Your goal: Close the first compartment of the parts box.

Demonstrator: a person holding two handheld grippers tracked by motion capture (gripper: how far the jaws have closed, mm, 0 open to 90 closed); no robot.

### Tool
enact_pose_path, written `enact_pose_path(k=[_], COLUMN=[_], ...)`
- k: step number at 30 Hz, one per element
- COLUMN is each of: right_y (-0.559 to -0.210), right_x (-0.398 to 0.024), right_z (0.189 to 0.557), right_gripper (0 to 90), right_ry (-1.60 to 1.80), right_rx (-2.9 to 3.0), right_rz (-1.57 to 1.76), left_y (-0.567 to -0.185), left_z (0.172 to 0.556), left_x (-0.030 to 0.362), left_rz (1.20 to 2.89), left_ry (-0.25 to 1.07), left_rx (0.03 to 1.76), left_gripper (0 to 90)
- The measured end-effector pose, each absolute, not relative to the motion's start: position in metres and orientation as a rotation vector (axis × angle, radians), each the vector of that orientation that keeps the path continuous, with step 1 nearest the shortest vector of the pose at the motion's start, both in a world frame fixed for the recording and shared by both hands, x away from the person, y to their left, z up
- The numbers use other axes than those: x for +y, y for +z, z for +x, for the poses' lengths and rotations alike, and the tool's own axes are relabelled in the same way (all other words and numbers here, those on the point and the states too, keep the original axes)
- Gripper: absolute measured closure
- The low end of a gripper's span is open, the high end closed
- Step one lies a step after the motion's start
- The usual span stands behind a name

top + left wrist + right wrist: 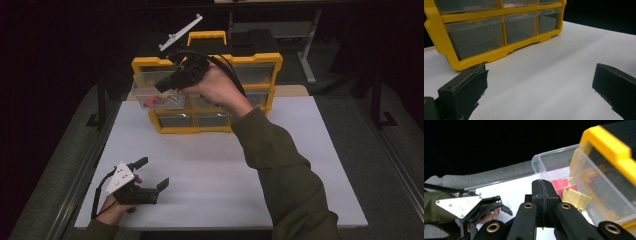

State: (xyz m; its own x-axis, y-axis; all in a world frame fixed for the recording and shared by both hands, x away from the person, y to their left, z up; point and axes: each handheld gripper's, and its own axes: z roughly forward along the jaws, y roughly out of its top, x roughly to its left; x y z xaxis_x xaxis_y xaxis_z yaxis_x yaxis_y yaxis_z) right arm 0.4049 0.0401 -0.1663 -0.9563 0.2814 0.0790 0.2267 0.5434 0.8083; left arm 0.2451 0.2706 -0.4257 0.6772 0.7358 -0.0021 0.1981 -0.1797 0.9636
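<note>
while my left claw [152, 174] is resting wide apart and empty on the near left of the white counter [210, 165], i am holding my right claw [161, 86] pressed fully together, gripping nothing, at the pulled-out clear drawer [554, 163] with red and yellow pieces, upper left of the yellow organizer [205, 65] at the far side.

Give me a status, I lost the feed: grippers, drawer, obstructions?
Right gripper shut, empty, beside the pulled-out clear drawer of the yellow organizer. Left gripper open, low over the white table. Nothing blocking the drawer.
</note>
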Motion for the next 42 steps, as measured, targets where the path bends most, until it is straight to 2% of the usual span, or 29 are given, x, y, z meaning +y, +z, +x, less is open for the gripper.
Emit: enact_pose_path(k=[15,42], right_y=[-0.191,-0.191], right_x=[0.055,0.058], right_z=[0.406,0.421], right_gripper=[89.2,89.3], right_ry=[1.300,1.298], right_rx=[2.740,2.676], right_rz=[0.399,0.478], left_y=[-0.426,-0.426], left_z=[0.245,0.245], left_x=[0.271,0.270], left_rz=[1.726,1.724], left_ry=[0.571,0.568], left_rx=[0.759,0.759], left_gripper=[0.0,0.0])
